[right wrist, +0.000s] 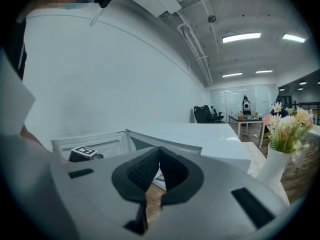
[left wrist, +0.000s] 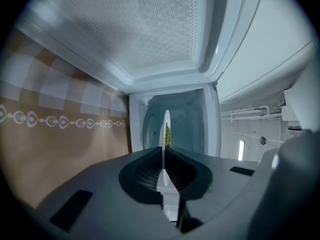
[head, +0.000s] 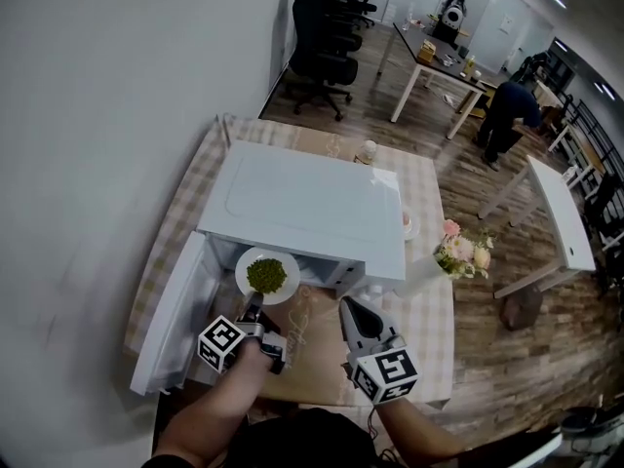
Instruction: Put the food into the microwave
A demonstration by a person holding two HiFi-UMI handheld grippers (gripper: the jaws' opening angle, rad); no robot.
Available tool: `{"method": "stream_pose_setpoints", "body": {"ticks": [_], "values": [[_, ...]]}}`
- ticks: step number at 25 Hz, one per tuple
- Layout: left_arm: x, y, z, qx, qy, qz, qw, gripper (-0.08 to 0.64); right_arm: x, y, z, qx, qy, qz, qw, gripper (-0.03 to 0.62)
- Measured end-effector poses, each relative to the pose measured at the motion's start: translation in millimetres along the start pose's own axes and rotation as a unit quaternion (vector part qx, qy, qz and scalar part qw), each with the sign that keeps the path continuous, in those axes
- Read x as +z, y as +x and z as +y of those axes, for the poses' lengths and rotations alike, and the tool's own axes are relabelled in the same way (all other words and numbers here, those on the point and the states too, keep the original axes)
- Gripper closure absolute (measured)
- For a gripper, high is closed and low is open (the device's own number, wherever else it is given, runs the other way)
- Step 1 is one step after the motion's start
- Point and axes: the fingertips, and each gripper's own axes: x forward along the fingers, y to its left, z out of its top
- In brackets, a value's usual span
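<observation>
Here's the table [head: 174, 247] in its checked cloth spreading under both grippers, and on it the white microwave [head: 302, 208], standing straight ahead of them. Its door [head: 171, 320] hangs wide open, just off the left gripper's [head: 252, 305] outer side. Past the right gripper [head: 347, 305], further to its right, a white vase [head: 424, 271] holds pink and cream flowers [head: 463, 253]; the right gripper view catches that vase [right wrist: 272, 166] and its flowers [right wrist: 285, 129] at its right edge, beside the microwave [right wrist: 200, 136]. Now the plate [head: 244, 273]: white and round, it sticks out forward from the left gripper's tips, right at the mouth of the oven, with the near rim nipped between the jaws. In the left gripper view the left gripper [left wrist: 163, 156] is clamped tight on that rim, the plate [left wrist: 165, 124] is seen edge-on as a thin white sliver, and the microwave's [left wrist: 185, 124] cavity sits dead ahead with the door [left wrist: 135, 29] filling the top. The food [head: 266, 275], a green heap, rides on the middle of the plate, a little way beyond the left jaws, and peeks out beside the sliver [left wrist: 168, 134]. The right gripper [right wrist: 159, 151] has its jaws pressed together on nothing, hovering over the cloth just right of the plate.
</observation>
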Motion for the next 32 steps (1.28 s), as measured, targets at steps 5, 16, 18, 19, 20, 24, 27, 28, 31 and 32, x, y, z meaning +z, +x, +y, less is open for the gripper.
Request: {"method": "stream_pose_setpoints", "body": {"ticks": [5,16,18,19,20,24,27,28,31,32], "values": [[5,18,16,0.013,-0.01,-0.004,0.9998,0.541,-12,5,-6,0.006,0.003,0.011,1.0,0.584],[5,47,38,0.038,-0.006,-0.009,0.9992,0.541,-35,5,-27,0.001,0.026,0.03,0.999,0.584],[4,51,41,0.041,-0.008,-0.01,0.9991,0.541,-37,4,-30,-0.002,0.03,0.031,0.999,0.584],[4,53,42,0.041,-0.007,-0.01,0.9991,0.541,-38,3,-31,-0.003,0.03,0.032,0.999,0.584],[4,54,43,0.041,-0.005,-0.01,0.9991,0.541,-40,3,-32,-0.004,0.03,0.032,0.999,0.584],[4,60,45,0.038,-0.002,-0.014,0.9992,0.541,-45,-1,-37,-0.01,0.036,0.036,0.999,0.584],[6,65,46,0.036,-0.002,-0.016,0.9992,0.541,-49,-1,-37,-0.009,0.037,0.039,0.998,0.584],[7,67,46,0.036,-0.003,-0.017,0.9992,0.541,-50,-1,-37,-0.008,0.038,0.041,0.998,0.584],[10,72,46,0.04,-0.003,-0.013,0.9991,0.541,-53,0,-33,-0.004,0.043,0.044,0.998,0.584],[10,74,46,0.04,-0.002,-0.011,0.9991,0.541,-53,0,-32,-0.002,0.043,0.045,0.998,0.584]]}}
